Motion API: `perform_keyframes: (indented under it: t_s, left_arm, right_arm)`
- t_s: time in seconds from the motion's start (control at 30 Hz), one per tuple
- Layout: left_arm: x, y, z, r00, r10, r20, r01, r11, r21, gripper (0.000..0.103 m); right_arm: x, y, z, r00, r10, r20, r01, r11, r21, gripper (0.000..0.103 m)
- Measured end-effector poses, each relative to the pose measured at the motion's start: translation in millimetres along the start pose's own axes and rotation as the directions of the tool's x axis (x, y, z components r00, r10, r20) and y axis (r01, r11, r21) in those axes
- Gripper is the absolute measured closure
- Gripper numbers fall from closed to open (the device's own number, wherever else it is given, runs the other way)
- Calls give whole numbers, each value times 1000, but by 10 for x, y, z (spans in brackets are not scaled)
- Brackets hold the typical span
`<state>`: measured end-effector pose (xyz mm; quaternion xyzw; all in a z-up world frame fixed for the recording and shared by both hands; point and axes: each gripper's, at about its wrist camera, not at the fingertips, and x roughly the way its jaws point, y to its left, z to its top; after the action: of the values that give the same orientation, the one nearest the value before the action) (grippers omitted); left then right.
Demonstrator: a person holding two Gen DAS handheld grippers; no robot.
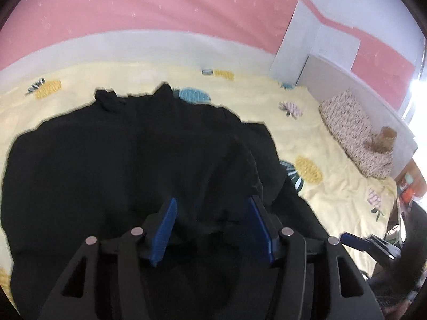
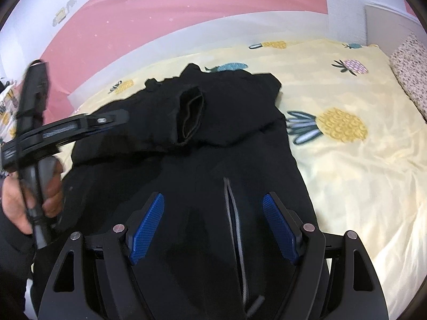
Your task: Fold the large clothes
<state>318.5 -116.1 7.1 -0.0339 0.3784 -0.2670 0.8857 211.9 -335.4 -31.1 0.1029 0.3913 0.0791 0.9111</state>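
A large black jacket [image 1: 133, 160] lies spread on a yellow bedsheet [image 1: 320, 133] printed with pineapples. In the right wrist view the jacket [image 2: 240, 112] has one sleeve folded across its chest, the cuff opening [image 2: 190, 114] facing me, and a grey zipper [image 2: 231, 208] runs down the front. My left gripper [image 1: 212, 202] is open low over the cloth, with a loose ridge of fabric between the blue pads [image 1: 165, 229] that they do not press. My right gripper [image 2: 213, 197] is open above the zipper, holding nothing. A hand [image 2: 50, 194] holds the left gripper's handle at the left.
A speckled pillow [image 1: 355, 130] with a small brown toy [image 1: 381, 141] lies against the white headboard [image 1: 360, 88] at the right. A pink and white wall [image 1: 160, 8] runs behind the bed. Bare sheet [image 2: 360, 186] lies right of the jacket. The bed's edge drops off at the lower right.
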Motion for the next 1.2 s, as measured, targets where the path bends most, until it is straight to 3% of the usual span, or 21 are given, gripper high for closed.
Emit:
perform_keyframes:
  t_s: [0.1, 0.2, 0.43, 0.47, 0.5, 0.57, 0.6, 0.73, 0.87, 0.93, 1.07, 1.17, 1.2]
  left_arm:
    - [-314, 140, 62, 999, 17, 41, -17, 1000, -7, 45]
    - [-608, 352, 99, 993, 81, 84, -80, 997, -11, 45]
    - [-1086, 1027, 14, 965, 230, 127, -216, 969, -117, 45]
    - [-1104, 1118, -10, 962, 241, 125, -224, 965, -138, 45]
    - [-1117, 1202, -33, 960, 253, 122, -233, 960, -157, 45]
    - [-1121, 1352, -80, 954, 278, 113, -254, 949, -188, 45]
    - [-1115, 1417, -95, 951, 289, 107, -265, 944, -199, 45]
    - [-994, 1564, -90, 948, 305, 94, -279, 935, -217, 45]
    - [-798, 1590, -57, 952, 290, 96, -264, 940, -215, 45]
    - [-603, 1575, -51, 957, 280, 82, -259, 944, -203, 45]
    - [-189, 1618, -114, 957, 290, 6, -283, 938, -200, 46]
    - [-100, 1729, -192, 961, 278, -19, -274, 934, -230, 46]
    - [-129, 1758, -196, 960, 281, -8, -275, 932, -235, 46]
  right_arm:
    - [87, 42, 182, 999, 46, 7, -46, 999, 1, 26]
    - [266, 99, 376, 997, 83, -3, -83, 996, 7, 26]
    - [985, 232, 716, 978, 189, -93, -181, 980, 84, 27]
    - [1115, 260, 734, 971, 206, -117, -196, 976, 92, 35]
    - [1186, 270, 741, 967, 214, -137, -202, 974, 99, 64]
    - [1301, 307, 767, 965, 208, -158, -194, 976, 99, 86]
    - [1273, 326, 790, 968, 203, -145, -192, 978, 82, 89]
    - [1006, 192, 1076, 980, 195, -50, -192, 980, 59, 90]
    - [926, -100, 1355, 996, 86, 3, -86, 994, 62, 103]
    - [993, -264, 1393, 1000, 10, -3, -10, 997, 73, 103]
    - [1299, -562, 1218, 990, -11, -143, 31, 990, 140, 103]
    - [1144, -639, 1133, 995, 38, -90, -19, 978, 209, 102]
    - [1010, -606, 1144, 998, 59, -34, -51, 975, 215, 94]
